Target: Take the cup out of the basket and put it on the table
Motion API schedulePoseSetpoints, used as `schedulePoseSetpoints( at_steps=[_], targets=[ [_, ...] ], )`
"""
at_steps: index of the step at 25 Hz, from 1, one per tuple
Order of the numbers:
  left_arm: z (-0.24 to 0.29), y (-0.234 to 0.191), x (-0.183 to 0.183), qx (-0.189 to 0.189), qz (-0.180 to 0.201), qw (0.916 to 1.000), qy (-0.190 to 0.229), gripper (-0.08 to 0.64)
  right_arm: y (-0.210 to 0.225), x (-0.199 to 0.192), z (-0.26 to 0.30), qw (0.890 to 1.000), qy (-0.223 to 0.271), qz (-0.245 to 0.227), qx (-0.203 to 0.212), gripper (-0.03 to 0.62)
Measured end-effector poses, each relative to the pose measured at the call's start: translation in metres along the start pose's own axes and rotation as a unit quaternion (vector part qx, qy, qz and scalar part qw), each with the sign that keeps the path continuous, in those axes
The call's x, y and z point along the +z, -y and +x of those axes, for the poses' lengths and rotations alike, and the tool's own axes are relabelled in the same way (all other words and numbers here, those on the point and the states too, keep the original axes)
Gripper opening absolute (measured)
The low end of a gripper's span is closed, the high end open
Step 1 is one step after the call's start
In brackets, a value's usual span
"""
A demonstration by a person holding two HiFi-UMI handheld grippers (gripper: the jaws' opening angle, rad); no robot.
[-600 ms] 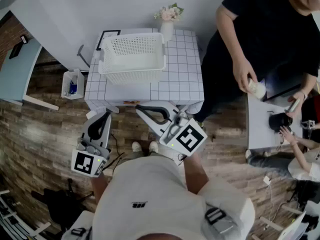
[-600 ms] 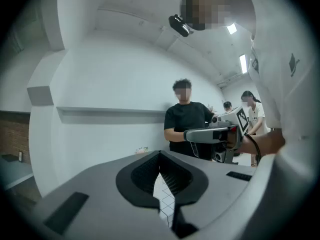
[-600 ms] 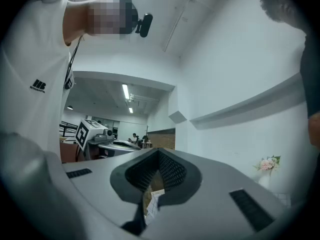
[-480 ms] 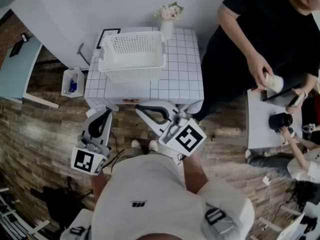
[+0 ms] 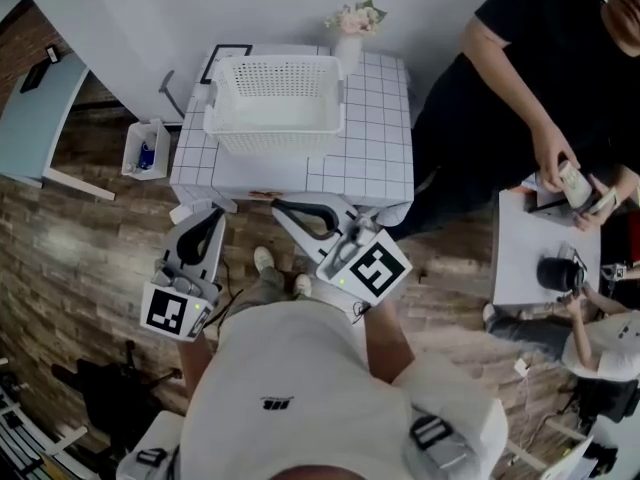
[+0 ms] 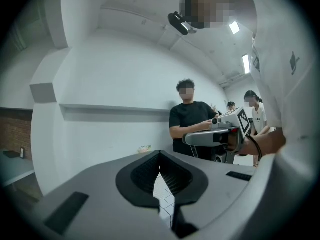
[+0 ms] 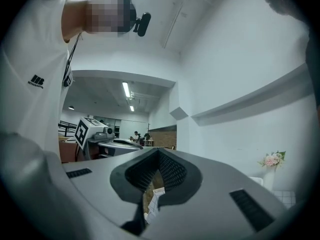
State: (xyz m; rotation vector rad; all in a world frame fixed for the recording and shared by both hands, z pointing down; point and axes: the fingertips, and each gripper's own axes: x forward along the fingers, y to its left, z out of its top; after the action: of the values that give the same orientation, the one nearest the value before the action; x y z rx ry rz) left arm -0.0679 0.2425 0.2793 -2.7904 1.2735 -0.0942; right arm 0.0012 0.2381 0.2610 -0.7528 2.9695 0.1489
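Your left gripper (image 5: 211, 219) hangs off the near edge of the white tiled table (image 5: 372, 143), close to its near left corner and over the brick-patterned floor (image 5: 90, 258). Its jaws are closed tip to tip, with nothing between the ribbed pads; through the slit below the tips you see only table tiles. Your right gripper (image 5: 284, 210) is held just beside it, past the middle of the same near edge. Its jaws are likewise pressed together at the tips and hold nothing. The white perforated basket (image 5: 276, 136) stands on the left half of the table, reaching back toward the far left corner, well apart from both grippers. From the head view you cannot make out the cup inside it. A vase of pale flowers (image 5: 351, 40) stands at the far edge, just beside the basket's far right corner. A person in black (image 5: 520, 68) stands off the table's right edge, hands over a small side table (image 5: 525, 268), holding something pale that is too small to tell.
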Motion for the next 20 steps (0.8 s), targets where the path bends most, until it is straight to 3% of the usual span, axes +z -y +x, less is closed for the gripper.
schedulePoseSetpoints(
  at_steps=[20],
  targets=[
    [0.054,-0.148,-0.040,-0.044,-0.030,0.9986,0.000,0.009,0.075,-0.055,0.119,0.991,-0.123,-0.021,-0.054,0.014]
  ],
)
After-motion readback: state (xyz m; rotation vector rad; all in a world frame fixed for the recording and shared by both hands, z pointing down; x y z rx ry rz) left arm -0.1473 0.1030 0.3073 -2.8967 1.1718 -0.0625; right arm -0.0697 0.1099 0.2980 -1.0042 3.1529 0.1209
